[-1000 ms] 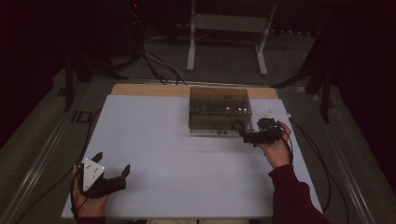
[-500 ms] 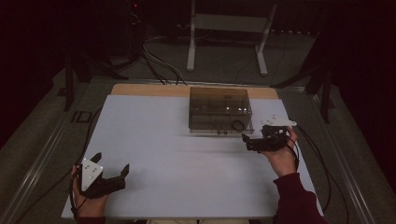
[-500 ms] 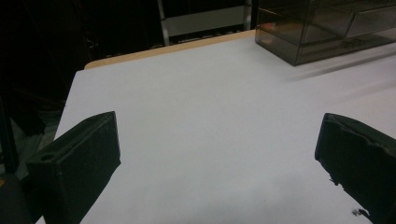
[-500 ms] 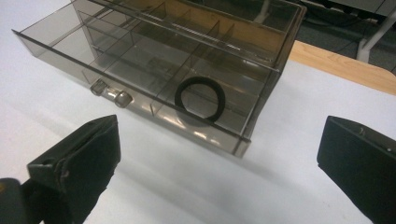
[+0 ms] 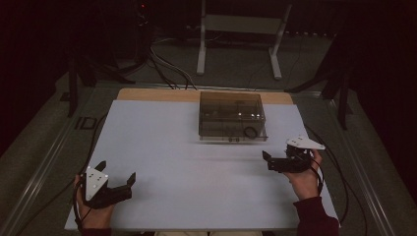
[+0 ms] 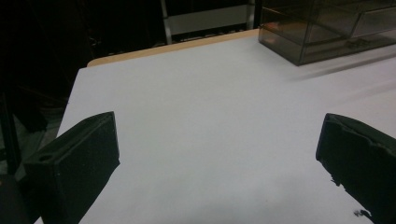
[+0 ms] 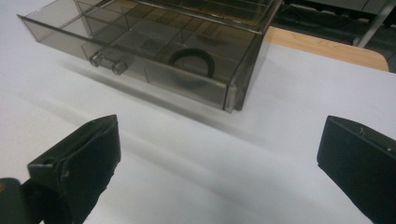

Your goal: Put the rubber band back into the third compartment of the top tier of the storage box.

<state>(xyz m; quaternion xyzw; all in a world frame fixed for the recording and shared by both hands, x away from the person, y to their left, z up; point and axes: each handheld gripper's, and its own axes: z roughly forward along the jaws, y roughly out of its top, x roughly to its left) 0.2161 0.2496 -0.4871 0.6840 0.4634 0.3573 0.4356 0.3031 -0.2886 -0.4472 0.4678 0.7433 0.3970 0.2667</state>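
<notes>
**Both grippers empty, drawer box at back of table**

Left gripper (image 5: 119, 183) sits at the near left corner of the table (image 5: 162, 147), held in the person's left hand (image 5: 91, 216), grey plate on top. Jaws spread wide, nothing between them; in the left gripper view just bare white surface lies between the two black jaws, and the gripper (image 6: 219, 154) points toward the far edge.

Middle-back: smoky see-through plastic drawer box (image 5: 231, 115), standing on the white surface close to the wooden strip (image 5: 147, 94) along the far edge. Bottom drawer (image 7: 154, 70) pulled out a little toward the person, small clear knob handle (image 7: 106, 62) on its front. Black ring (image 7: 192, 63) lies inside the drawer, in a compartment toward its right end, against or near the front wall. Dividers visible inside.

Right: right gripper (image 5: 268, 161) in the right hand (image 5: 304, 178), dark red sleeve (image 5: 317, 223) below it, near the right side of the table, in front of and just right of the box, not touching it. Jaws wide apart, holding nothing. In the right gripper view the gripper (image 7: 219, 154) faces the drawer's front right corner, clear gap of table between.

Beyond the table: dark floor, cables (image 5: 167, 69), a white metal stand (image 5: 241, 29).
</notes>
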